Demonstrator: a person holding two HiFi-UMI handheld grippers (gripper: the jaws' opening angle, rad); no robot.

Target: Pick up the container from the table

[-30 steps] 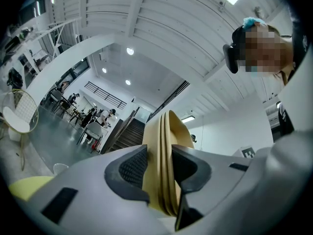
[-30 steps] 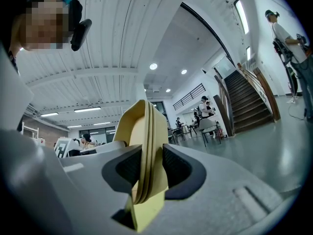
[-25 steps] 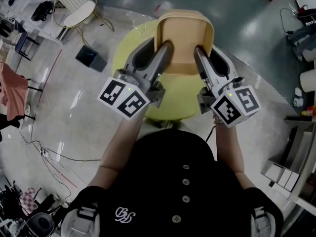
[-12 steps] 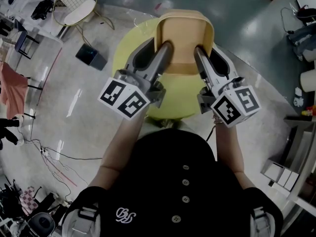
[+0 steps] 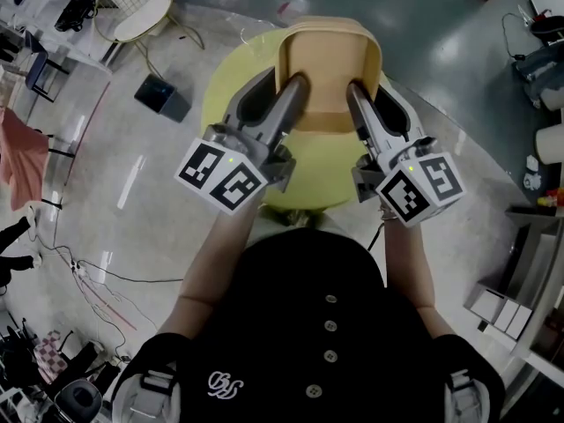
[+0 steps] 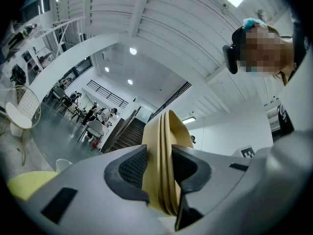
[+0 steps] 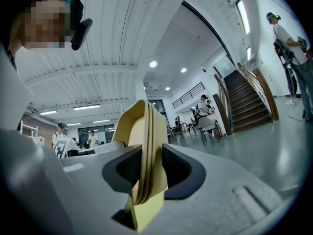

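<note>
A tan, stacked-looking container with rounded corners is held over the round yellow table in the head view. My left gripper is clamped on its near left rim, and my right gripper on its near right rim. In the left gripper view the tan rim stands upright between the dark pads, which press on it; the left gripper is shut on it. The right gripper view shows the same: the rim is pinched in the right gripper. The container's underside is hidden.
A white wire chair and a dark box stand on the floor left of the table. Cables trail at lower left. Shelving stands at right. A staircase and distant people show in the gripper views.
</note>
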